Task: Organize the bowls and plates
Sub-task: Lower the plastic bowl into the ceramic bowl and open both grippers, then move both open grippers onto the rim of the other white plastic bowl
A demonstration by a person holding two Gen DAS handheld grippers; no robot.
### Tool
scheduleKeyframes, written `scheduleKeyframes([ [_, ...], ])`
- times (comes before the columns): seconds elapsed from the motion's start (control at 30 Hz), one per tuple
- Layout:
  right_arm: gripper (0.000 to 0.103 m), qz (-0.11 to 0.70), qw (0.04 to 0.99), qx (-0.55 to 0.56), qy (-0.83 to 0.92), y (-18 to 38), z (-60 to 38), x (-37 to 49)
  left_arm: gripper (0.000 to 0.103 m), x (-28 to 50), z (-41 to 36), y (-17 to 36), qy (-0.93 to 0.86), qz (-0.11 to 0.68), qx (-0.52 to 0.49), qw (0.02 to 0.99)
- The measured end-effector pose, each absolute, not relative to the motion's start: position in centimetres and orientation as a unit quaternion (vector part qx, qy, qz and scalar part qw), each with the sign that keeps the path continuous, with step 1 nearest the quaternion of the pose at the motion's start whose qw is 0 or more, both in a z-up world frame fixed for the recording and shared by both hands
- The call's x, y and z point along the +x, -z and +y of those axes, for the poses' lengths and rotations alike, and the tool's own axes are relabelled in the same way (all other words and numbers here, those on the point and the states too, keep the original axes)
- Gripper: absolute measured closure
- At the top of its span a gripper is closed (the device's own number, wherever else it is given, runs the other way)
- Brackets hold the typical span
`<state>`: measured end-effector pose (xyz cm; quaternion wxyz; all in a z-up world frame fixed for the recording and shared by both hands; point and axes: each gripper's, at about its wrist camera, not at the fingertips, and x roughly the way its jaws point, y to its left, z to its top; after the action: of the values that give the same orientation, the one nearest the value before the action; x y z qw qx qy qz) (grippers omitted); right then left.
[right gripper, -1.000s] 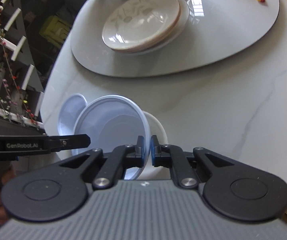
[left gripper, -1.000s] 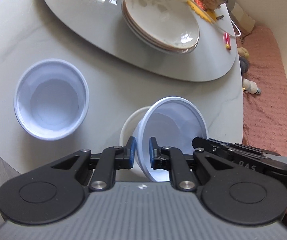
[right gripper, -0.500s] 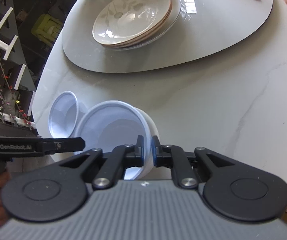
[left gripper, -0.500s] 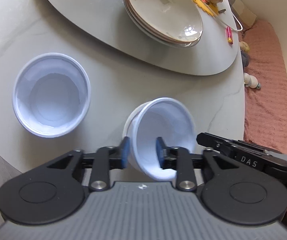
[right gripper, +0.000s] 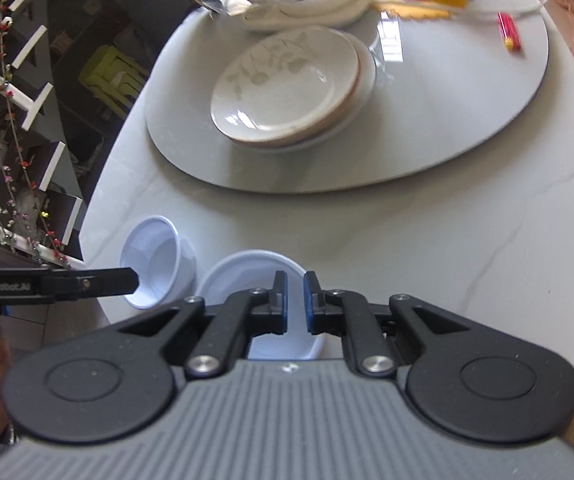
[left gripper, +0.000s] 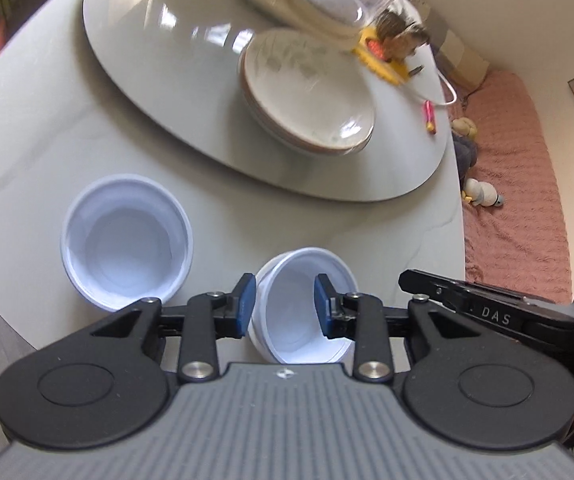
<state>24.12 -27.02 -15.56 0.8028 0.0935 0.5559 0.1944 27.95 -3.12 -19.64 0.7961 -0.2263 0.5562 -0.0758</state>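
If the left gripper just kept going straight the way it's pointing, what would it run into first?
Most likely the nearer white bowl. The left gripper points down at it, jaws open either side of its near rim without pressing on it. Depth is hard to judge, so how far above it hangs is unclear.

Left gripper [left gripper: 284, 305] angled down, jaws parted, right gripper [right gripper: 295, 301] angled down, jaws nearly closed
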Motion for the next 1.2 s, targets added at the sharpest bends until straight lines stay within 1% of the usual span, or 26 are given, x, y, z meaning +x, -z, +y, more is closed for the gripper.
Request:
scheduleKeyframes([
  [0.23, 0.091, 0.523, 0.821, 0.069, -0.218, 13.4, -24.9, 24.2, 0.067, 26.9, -2.4, 17.3, 0.074, 0.523, -0.198, 0.826],
  [0.43, 0.091, 0.509, 0.823, 0.049, -0.246, 12.4, -22.5, 24.5, 0.067, 26.3, -0.1, 16.9, 0.054, 0.503, -0.204, 0.838],
  [0.47, 0.090, 0.510, 0.822, 0.044, -0.249, 12.3, -22.0, 24.5, 0.067, 26.1, 0.3, 17.1, 0.049, 0.502, -0.207, 0.838],
  [0.5, 0.078, 0.510, 0.822, 0.039, -0.250, 12.3, -21.6, 24.5, 0.065, 26.0, 0.7, 17.4, 0.041, 0.504, -0.209, 0.837],
  [0.53, 0.057, 0.511, 0.822, 0.036, -0.251, 12.3, -21.1, 24.4, 0.065, 25.7, 1.0, 17.7, 0.034, 0.508, -0.210, 0.835],
  [0.57, 0.048, 0.511, 0.821, 0.035, -0.252, 12.3, -20.8, 24.3, 0.063, 25.5, 1.3, 18.0, 0.032, 0.512, -0.211, 0.832],
  [0.6, 0.045, 0.510, 0.822, 0.035, -0.252, 12.2, -20.5, 24.2, 0.060, 25.2, 1.5, 18.2, 0.033, 0.514, -0.212, 0.831],
  [0.67, 0.047, 0.511, 0.820, 0.033, -0.254, 12.1, -20.0, 24.2, 0.056, 24.9, 2.2, 18.7, 0.029, 0.515, -0.215, 0.829],
  [0.77, 0.046, 0.519, 0.819, 0.029, -0.244, 12.3, -19.2, 24.1, 0.055, 24.8, 3.5, 19.2, 0.023, 0.515, -0.223, 0.827],
  [0.87, 0.047, 0.521, 0.818, 0.026, -0.241, 12.5, -18.0, 24.1, 0.055, 25.0, 4.5, 19.7, 0.012, 0.516, -0.209, 0.830],
  [1.1, 0.047, 0.510, 0.824, 0.016, -0.246, 13.3, -14.3, 24.8, 0.055, 25.3, 7.8, 21.5, 0.008, 0.510, -0.216, 0.833],
  [1.2, 0.047, 0.506, 0.826, 0.033, -0.245, 13.8, -13.0, 25.2, 0.055, 25.4, 8.5, 22.4, -0.004, 0.518, -0.198, 0.832],
])
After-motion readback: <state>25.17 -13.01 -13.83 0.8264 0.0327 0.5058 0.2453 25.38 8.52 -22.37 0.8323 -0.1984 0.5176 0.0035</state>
